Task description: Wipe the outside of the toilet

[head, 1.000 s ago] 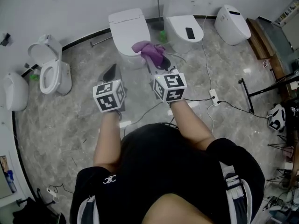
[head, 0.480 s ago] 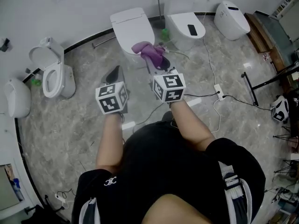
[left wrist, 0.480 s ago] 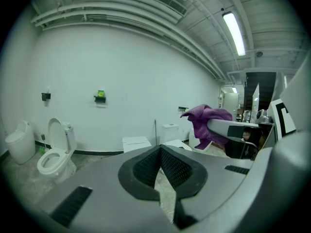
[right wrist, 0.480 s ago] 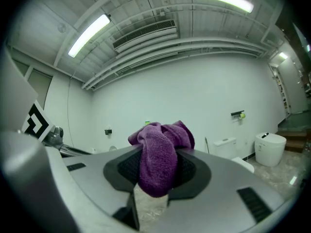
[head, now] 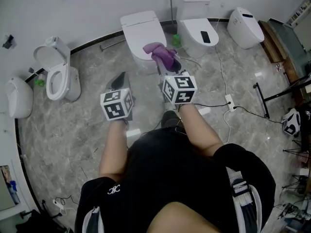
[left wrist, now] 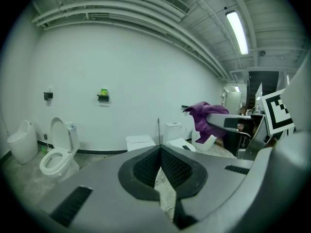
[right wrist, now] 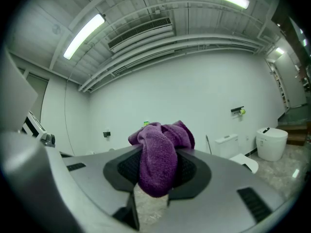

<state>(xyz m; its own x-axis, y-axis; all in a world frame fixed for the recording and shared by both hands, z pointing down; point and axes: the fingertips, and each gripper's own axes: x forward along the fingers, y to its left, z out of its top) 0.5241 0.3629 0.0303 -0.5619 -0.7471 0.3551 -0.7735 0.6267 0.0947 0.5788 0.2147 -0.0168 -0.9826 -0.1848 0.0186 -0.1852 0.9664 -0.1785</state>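
Several white toilets line the curved wall. The closed-lid toilet (head: 142,35) straight ahead is nearest my grippers, and it shows small in the left gripper view as the toilet (left wrist: 140,142). My right gripper (head: 171,64) is shut on a purple cloth (head: 161,54) that hangs over that toilet's front edge in the head view; the cloth (right wrist: 160,157) is bunched between the jaws. My left gripper (head: 118,81) is shut and holds nothing, its jaws meeting at the tips (left wrist: 159,152). It hangs over the floor left of the toilet.
An open-lid toilet (head: 57,74) stands at the left and a tank toilet (head: 197,28) at the right with a dark object (head: 204,36) on its lid. A white cable and power strip (head: 229,102) lie on the marble floor at the right. A black stand (head: 265,97) stands further right.
The view has shifted slightly, so the toilets sit a little further right in the head view. Both grippers keep their hold and pose; the cloth stays in the right gripper.
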